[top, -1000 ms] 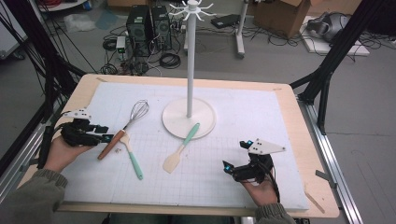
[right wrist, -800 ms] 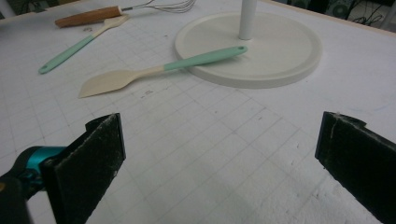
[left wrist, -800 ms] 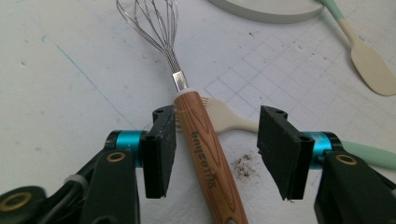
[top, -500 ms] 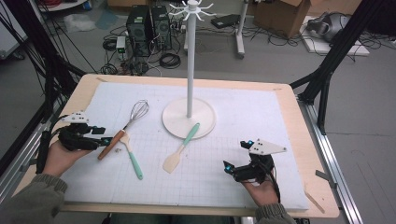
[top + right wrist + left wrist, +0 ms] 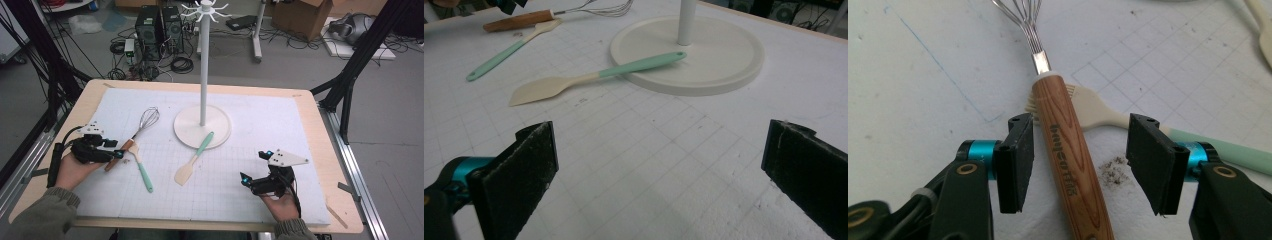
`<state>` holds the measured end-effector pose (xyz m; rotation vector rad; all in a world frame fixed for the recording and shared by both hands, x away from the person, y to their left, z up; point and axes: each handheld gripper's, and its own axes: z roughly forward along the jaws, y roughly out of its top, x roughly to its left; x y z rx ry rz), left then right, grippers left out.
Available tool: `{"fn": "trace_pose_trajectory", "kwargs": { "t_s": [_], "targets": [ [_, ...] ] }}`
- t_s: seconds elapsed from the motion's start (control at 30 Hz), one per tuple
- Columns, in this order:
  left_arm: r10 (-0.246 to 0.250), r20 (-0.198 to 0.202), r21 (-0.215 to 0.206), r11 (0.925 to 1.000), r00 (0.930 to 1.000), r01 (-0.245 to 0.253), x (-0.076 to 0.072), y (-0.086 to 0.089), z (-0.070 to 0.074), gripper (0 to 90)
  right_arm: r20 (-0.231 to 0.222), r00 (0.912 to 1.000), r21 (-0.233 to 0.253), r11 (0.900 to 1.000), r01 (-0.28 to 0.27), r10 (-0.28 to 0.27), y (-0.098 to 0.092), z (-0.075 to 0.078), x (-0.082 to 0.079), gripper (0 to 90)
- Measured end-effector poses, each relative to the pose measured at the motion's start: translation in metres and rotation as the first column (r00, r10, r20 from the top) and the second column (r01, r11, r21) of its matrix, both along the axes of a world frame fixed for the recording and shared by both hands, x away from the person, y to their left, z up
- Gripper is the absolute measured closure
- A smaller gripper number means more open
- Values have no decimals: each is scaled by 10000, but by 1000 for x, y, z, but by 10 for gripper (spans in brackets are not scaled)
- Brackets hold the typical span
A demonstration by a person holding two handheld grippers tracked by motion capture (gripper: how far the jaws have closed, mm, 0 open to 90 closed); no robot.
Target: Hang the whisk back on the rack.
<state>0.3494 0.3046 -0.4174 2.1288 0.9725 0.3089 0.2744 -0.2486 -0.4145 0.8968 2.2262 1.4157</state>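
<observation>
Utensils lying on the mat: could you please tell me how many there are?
3. The whisk lies at the left, its wooden handle between the open left gripper jaws. The pastry brush lies beside it. The spatula lies in the middle, its handle end on the stand's base.

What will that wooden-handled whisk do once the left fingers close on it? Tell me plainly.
The whisk handle looks round and smooth, so it may roll or twist between the open left gripper fingers. Its wire head probably springs rather than breaks and weighs little. The handle lies against the brush, which may get nudged when it lifts.
</observation>
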Motion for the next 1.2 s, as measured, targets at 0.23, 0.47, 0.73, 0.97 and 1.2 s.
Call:
{"fn": "trace_pose_trajectory", "kwargs": {
  "t_s": [0.23,0.47,0.73,0.97,1.2],
  "targets": [
    [207,-316,107,9997,9993,-204,1,0,-7,488,22,10000,-34,10000,-62,62,1,0,-1,3],
    [309,-601,247,9993,9977,-295,0,0,-14,512,143,9999,-5,10000,-35,35,0,1,-2,3],
    [477,-696,563,9975,9964,-438,0,-2,-16,557,163,9999,54,10000,-18,17,0,1,-2,3],
    [840,-369,1155,9901,9958,-793,-3,-9,-15,638,204,9998,41,10000,-4,3,-1,2,-3,3],
    [1051,-615,1317,9866,9926,-964,0,-10,-13,684,238,9997,16,10000,-29,28,0,2,-3,3]
  ]
}}
